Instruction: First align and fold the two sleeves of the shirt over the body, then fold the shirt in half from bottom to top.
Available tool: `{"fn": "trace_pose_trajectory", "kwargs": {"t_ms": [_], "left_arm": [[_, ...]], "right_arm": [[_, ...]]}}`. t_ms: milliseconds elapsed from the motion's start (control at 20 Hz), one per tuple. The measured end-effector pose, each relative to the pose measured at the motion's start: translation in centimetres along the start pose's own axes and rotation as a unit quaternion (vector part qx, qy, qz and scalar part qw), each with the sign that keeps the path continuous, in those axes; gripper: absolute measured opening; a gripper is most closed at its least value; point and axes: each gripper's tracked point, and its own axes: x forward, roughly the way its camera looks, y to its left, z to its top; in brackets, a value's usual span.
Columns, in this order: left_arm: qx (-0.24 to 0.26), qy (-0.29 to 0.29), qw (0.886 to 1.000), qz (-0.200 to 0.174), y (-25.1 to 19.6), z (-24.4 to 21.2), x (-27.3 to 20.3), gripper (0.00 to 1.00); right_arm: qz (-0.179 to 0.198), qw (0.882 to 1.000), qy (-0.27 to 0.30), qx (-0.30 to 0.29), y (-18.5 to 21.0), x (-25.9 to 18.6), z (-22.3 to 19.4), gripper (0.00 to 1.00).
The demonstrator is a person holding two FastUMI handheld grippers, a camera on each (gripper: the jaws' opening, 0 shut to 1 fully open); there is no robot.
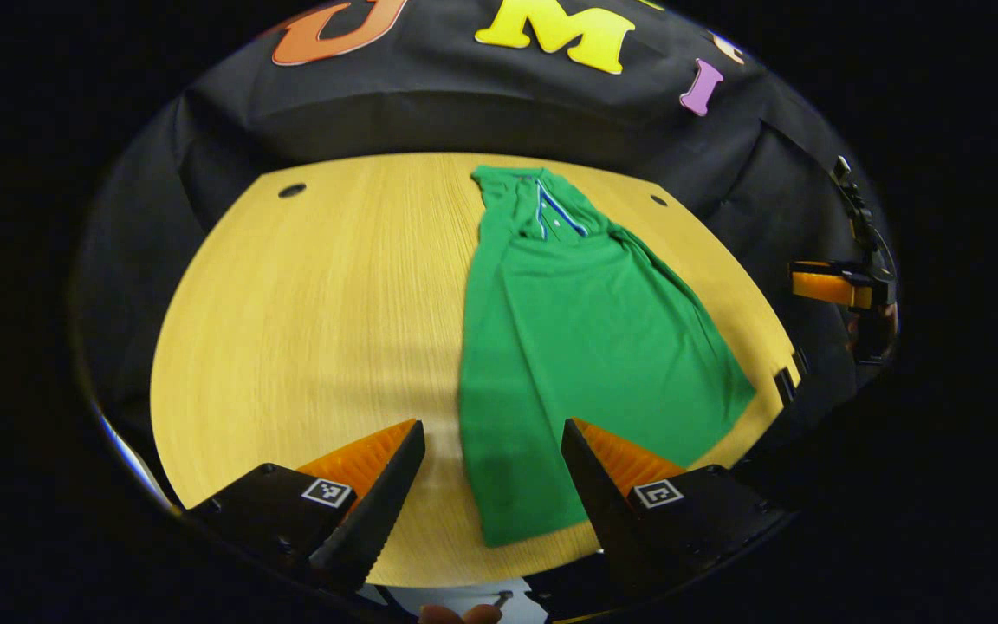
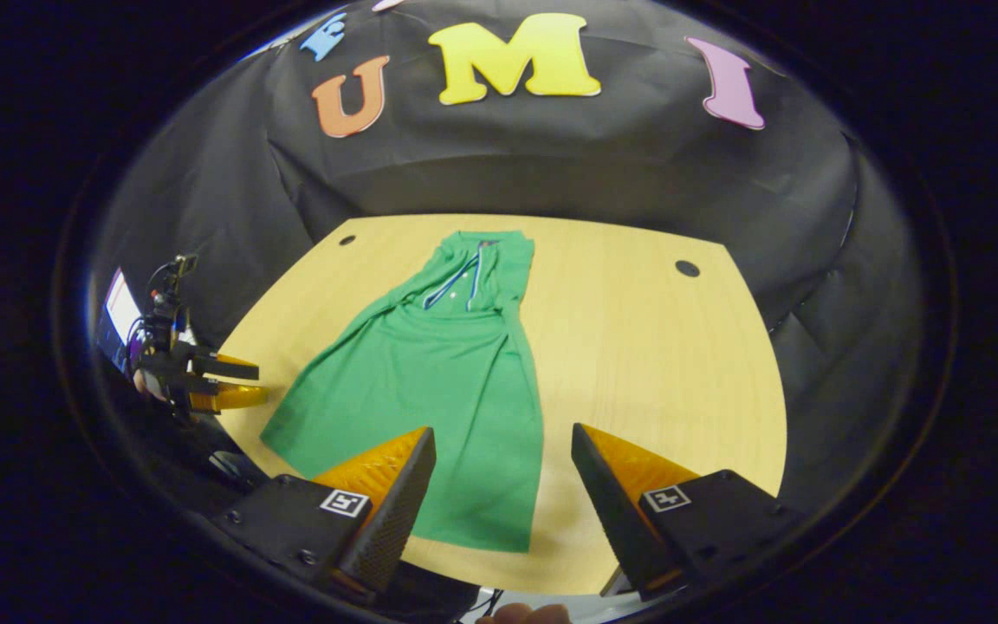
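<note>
Both tongs [image 1: 492, 451] [image 2: 503, 455] agape above table [image 2: 655, 364], green shirt [image 2: 438, 381] flat beyond

A light wooden table [image 2: 664, 364] with straight grain stands in the booth. It has small dark round holes [image 2: 687, 268] near its far corners. Black cloth [image 2: 603, 165] with soft folds hangs behind and around it as the wall.

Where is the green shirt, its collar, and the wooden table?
green shirt [image 2: 430, 381], right gripper view, middle of the body.
collar [image 1: 542, 204], left gripper view, striped placket.
wooden table [image 1: 317, 312], left gripper view, bare top.
</note>
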Motion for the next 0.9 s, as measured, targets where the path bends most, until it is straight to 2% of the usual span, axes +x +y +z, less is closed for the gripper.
{"fn": "trace_pose_trajectory", "kwargs": {"t_ms": [200,400,600,900], "left_arm": [[0.021,0.040,0.999,-0.015,-1.1,-3.8,-0.7,1.00],[0.034,0.055,0.998,-0.013,-1.3,-5.6,-0.1,1.00],[0.056,0.058,0.997,-0.001,-1.3,-6.3,0.2,1.00],[0.058,0.069,0.996,-0.003,-1.9,-6.5,1.2,1.00]], "right_arm": [[0.002,0.997,0.051,-0.062,-0.2,1.1,-5.3,0.99],[-0.002,0.990,0.112,-0.083,-0.8,2.0,-11.1,1.00],[-0.010,0.987,0.134,-0.091,-1.4,2.6,-13.4,0.99],[-0.009,0.983,0.154,-0.101,-1.5,4.1,-14.7,0.99]]}}
